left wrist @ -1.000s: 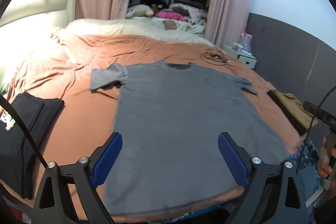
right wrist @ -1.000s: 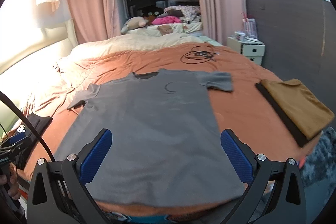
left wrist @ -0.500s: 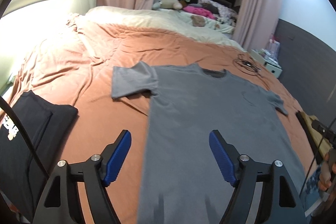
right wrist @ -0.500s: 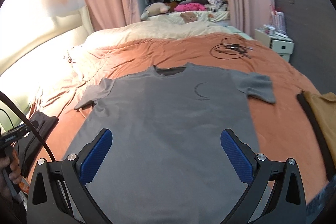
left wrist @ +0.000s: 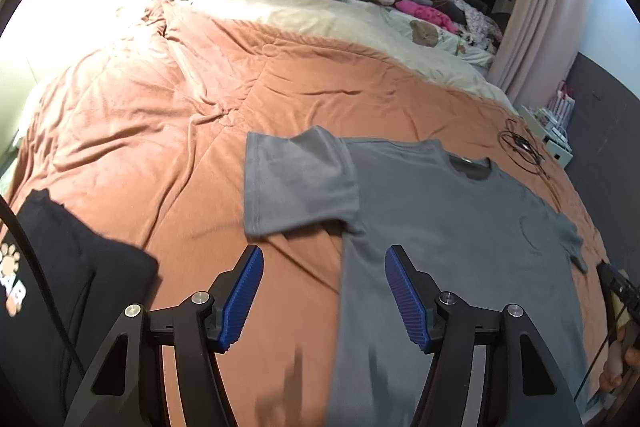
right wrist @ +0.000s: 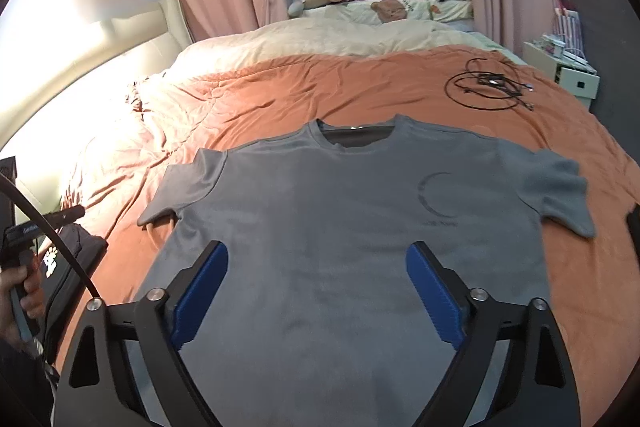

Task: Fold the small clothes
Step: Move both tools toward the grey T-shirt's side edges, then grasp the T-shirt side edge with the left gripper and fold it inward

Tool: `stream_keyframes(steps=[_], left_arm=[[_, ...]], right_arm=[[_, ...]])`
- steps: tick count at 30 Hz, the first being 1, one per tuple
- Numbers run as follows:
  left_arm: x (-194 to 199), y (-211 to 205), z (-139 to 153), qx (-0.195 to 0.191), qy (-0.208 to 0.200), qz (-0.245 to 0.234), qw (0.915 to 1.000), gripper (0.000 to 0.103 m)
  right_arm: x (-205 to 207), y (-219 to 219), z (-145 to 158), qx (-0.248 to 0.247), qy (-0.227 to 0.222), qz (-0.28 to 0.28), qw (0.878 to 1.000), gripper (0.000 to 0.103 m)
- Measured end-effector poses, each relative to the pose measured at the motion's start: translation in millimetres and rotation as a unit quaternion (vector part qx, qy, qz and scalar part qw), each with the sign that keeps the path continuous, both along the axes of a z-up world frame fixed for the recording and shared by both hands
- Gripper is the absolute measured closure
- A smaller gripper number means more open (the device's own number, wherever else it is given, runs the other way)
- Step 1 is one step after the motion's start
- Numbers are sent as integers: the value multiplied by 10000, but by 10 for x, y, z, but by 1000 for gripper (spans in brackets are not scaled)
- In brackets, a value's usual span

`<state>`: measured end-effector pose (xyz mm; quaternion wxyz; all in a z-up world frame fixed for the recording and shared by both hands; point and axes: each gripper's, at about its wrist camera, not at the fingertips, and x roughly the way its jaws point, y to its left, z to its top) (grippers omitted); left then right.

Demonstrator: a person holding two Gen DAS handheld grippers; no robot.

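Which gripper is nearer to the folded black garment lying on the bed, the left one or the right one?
Left. The left gripper hovers over the blanket right beside the black garment. The right gripper is above the grey T-shirt, and that garment lies far off to its side.

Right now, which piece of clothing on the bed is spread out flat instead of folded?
The grey T-shirt in the middle, sleeves out. The black garment beside it is already folded.
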<state>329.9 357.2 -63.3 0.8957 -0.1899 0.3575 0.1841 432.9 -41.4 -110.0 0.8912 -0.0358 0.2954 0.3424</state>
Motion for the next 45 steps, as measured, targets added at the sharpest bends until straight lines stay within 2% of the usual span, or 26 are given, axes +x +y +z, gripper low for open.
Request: stream_keyframes(steps=[5, 9, 18, 22, 23, 25, 26, 27, 28, 32, 37, 45], left_arm=[[409, 433, -255, -227, 174, 56, 9996, 46], [687, 755, -512, -396, 312, 175, 9986, 53], [1235, 1353, -1181, -703, 724, 346, 9943, 53], [1364, 1523, -1377, -738, 892, 448, 9923, 53], [1381, 1530, -1385, -701, 868, 448, 9927, 53], [1428, 1523, -1360, -597, 879, 418, 9935, 62], [1452, 1510, -1352, -628, 891, 351, 9934, 82], [1480, 1493, -1350, -700, 925, 258, 9929, 92], [1502, 1484, -1341, -703, 937, 192, 9929, 95], [1513, 1448, -1233, -621, 860, -9, 9944, 97], [1453, 1473, -969, -790, 557, -59, 9953, 97], [1557, 1322, -539, -697, 342, -300, 9965, 98]], right_arm=[[296, 270, -88, -120, 171, 90, 9997, 32], [520, 506, -162, -225, 236, 178, 9993, 33], [919, 1007, -436, -519, 474, 213, 9973, 37], [1031, 1212, -509, -564, 573, 243, 9965, 41], [1059, 1293, -527, -552, 616, 287, 9962, 42], [1096, 1427, -552, -555, 677, 378, 9954, 49], [1101, 1478, -558, -555, 682, 410, 9953, 50], [1111, 1563, -563, -551, 677, 452, 9952, 50], [1128, 1614, -572, -540, 678, 476, 9951, 51], [1198, 1914, -626, -410, 795, 646, 9939, 54], [1277, 2278, -770, -411, 920, 897, 9909, 65], [1553, 2900, -1080, -66, 1582, 1151, 9807, 68]])
